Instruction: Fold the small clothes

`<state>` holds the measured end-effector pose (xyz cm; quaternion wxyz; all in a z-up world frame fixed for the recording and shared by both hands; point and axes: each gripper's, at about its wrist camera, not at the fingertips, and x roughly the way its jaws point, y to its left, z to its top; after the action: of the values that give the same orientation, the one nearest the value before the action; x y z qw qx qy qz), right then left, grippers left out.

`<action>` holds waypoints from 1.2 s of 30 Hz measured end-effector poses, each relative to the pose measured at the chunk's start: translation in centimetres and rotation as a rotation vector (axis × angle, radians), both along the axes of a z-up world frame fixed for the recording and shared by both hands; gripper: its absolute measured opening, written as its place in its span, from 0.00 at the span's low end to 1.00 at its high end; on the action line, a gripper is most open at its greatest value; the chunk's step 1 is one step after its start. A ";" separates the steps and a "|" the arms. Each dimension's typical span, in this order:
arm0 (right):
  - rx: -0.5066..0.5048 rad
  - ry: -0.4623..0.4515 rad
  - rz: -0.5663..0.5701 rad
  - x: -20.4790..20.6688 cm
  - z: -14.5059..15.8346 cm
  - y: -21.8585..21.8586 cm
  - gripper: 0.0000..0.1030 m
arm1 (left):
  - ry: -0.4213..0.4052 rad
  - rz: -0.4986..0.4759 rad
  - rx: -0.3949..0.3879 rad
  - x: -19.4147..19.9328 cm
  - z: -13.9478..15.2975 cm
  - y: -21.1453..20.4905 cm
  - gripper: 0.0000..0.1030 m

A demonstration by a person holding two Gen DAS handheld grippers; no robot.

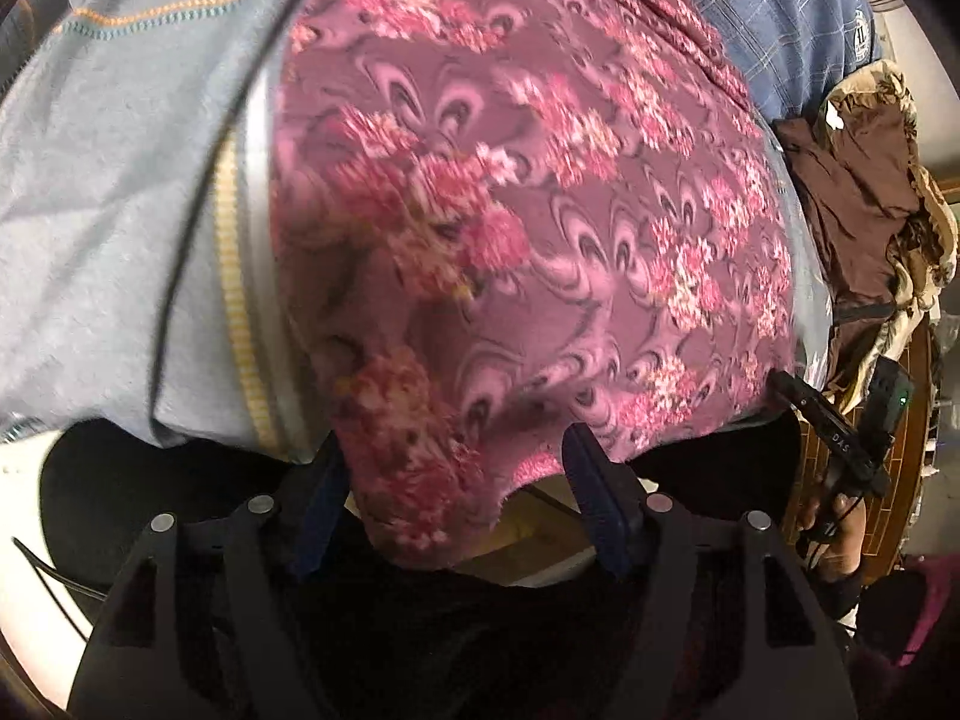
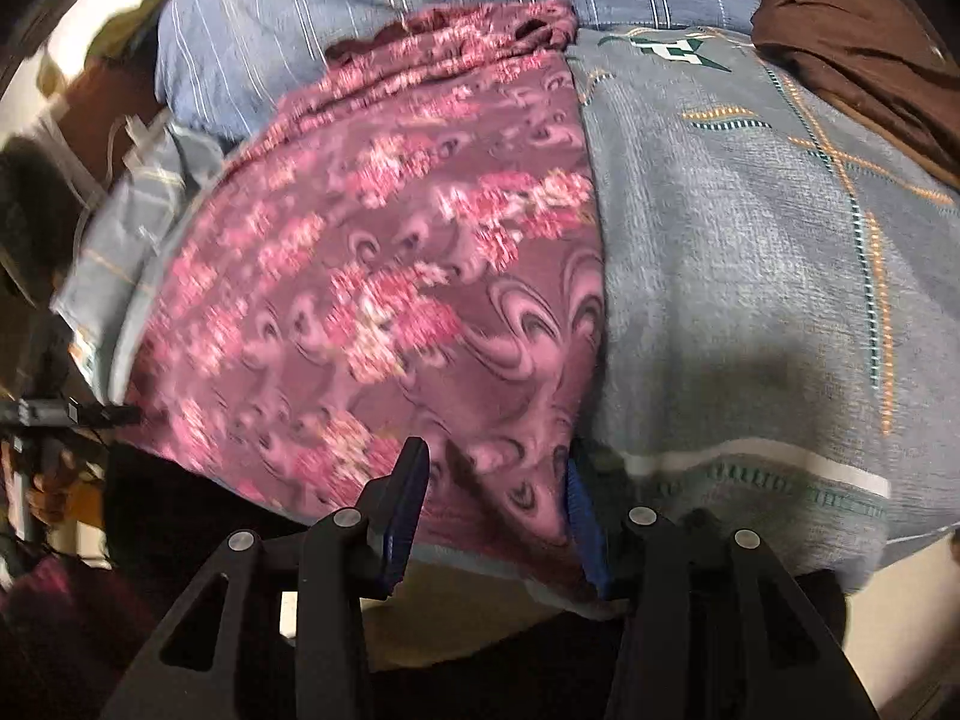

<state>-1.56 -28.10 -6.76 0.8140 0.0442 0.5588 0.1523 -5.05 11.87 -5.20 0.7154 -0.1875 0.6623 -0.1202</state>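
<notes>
Where grey cloth point(image 2: 750, 276) spreads, pink floral garment point(image 1: 540, 240) atop.

Left gripper point(image 1: 456, 480): matte black angular linkage arms, triangular cut-outs, round silver pivot screws, dark blue ribbed finger pads point(image 1: 591, 480). Right gripper point(image 2: 495, 504) matches, black frame, silver screws, brighter blue ribbed pads point(image 2: 401, 516).

We see right hand-held gripper point(image 2: 492, 504) jaws apart, straddling pink floral cloth point(image 2: 384, 300) edge, grey patterned cloth point(image 2: 750, 276) just beside.
</notes>
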 end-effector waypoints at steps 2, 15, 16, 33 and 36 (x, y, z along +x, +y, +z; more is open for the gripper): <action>-0.013 0.015 -0.003 -0.1 -0.3 -0.2 0.45 | 0.014 -0.012 -0.007 -0.3 -0.7 -0.4 0.67; 0.106 -0.004 -0.042 0.3 0.9 -1.3 0.06 | 0.021 0.083 -0.063 -1.4 0.1 2.0 0.10; 0.134 -0.008 -0.048 0.3 1.5 -1.5 0.06 | 0.012 0.086 -0.067 -1.4 0.7 2.0 0.10; 0.453 -0.093 -0.124 5.5 5.4 -2.8 0.06 | -0.166 0.157 -0.149 3.9 6.9 3.6 0.10; 0.478 -0.125 -0.143 8.6 5.9 -2.8 0.06 | -0.226 0.186 -0.142 6.9 8.0 3.9 0.10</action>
<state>7.06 -30.85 -0.84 0.8221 0.2651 0.4511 0.2245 1.81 15.74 2.79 0.7782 -0.2835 0.5473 -0.1202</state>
